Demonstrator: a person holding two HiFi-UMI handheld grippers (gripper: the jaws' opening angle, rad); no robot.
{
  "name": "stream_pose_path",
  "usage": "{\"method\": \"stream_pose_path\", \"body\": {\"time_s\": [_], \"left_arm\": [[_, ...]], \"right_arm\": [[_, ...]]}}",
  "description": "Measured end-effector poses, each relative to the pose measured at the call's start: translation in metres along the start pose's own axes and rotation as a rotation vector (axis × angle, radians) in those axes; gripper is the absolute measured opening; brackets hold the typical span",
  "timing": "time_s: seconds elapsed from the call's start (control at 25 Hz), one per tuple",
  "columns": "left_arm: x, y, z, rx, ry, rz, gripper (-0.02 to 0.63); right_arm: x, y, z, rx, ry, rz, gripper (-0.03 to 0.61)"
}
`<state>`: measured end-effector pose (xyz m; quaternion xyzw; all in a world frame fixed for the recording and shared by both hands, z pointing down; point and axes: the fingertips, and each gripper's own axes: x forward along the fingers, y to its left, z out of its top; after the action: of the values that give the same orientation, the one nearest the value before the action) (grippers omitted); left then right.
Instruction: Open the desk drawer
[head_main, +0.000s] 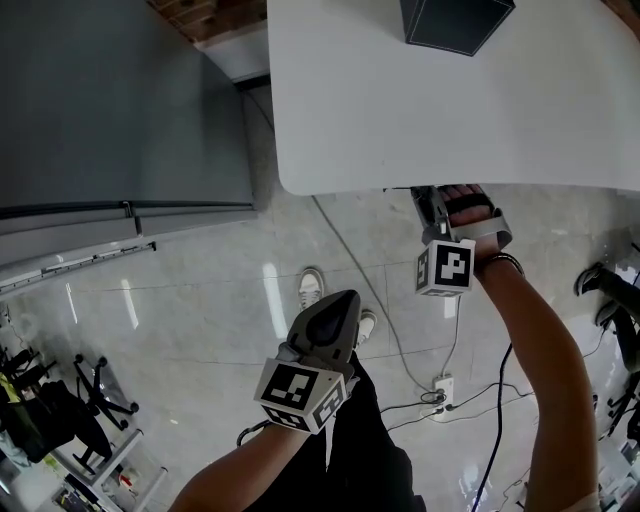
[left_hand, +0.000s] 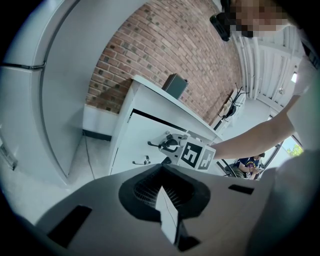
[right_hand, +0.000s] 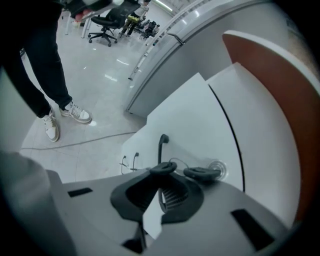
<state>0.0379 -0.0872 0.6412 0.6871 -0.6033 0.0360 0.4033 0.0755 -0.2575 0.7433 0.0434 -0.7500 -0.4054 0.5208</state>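
1. Right gripper view: the right gripper (right_hand: 161, 172) has its fingers clenched on the black drawer handle (right_hand: 162, 145) of the white drawer (right_hand: 190, 120), which sits under the counter (head_main: 400, 100).
2. Keys (right_hand: 200, 173) hang from a lock (right_hand: 218, 168) just beside that handle, crowding the fingers.
3. The left gripper (head_main: 335, 305) hangs well apart over the floor (head_main: 200, 290), fingers pressed together on nothing.
4. A black box (head_main: 455, 22) stands on the counter, and a grey cabinet (head_main: 110, 100) flanks it.
5. A cable (head_main: 350, 270) trails to a power strip (head_main: 440, 390) near a sneaker (head_main: 312, 288).
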Motion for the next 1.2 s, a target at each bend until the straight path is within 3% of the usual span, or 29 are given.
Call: {"method": "stream_pose_path", "body": {"time_s": [0.28, 1.2], "left_arm": [[-0.005, -0.001, 0.000, 0.009, 0.011, -0.009, 0.005], [-0.005, -0.015, -0.006, 0.025, 0.036, -0.035, 0.005]], "right_arm": [[-0.031, 0.031, 0.009, 0.103, -0.014, 0.048, 0.025], [-0.062, 0.067, 0.019, 0.187, -0.016, 0.070, 0.025]]}}
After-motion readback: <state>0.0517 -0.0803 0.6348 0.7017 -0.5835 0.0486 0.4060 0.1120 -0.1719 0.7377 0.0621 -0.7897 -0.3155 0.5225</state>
